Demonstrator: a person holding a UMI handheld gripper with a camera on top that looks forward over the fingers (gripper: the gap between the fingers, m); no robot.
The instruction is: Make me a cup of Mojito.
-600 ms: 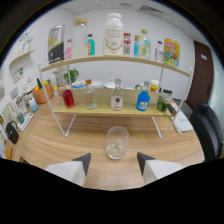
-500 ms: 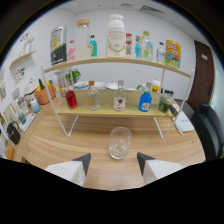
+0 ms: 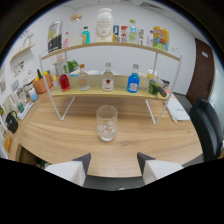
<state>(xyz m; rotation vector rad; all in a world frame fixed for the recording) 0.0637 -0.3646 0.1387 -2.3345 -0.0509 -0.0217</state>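
We see a wooden table against a white wall, a dark door and a black chair at its side.

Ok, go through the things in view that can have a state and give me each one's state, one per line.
Tool: open, holding nothing, fingers apart short of the glass.
Glass: upright on the table, ahead of the fingers, something pale at its bottom, otherwise unfilled.
Blue bottle: upright on the lower shelf, capped.
Red bottle: upright on the same shelf.
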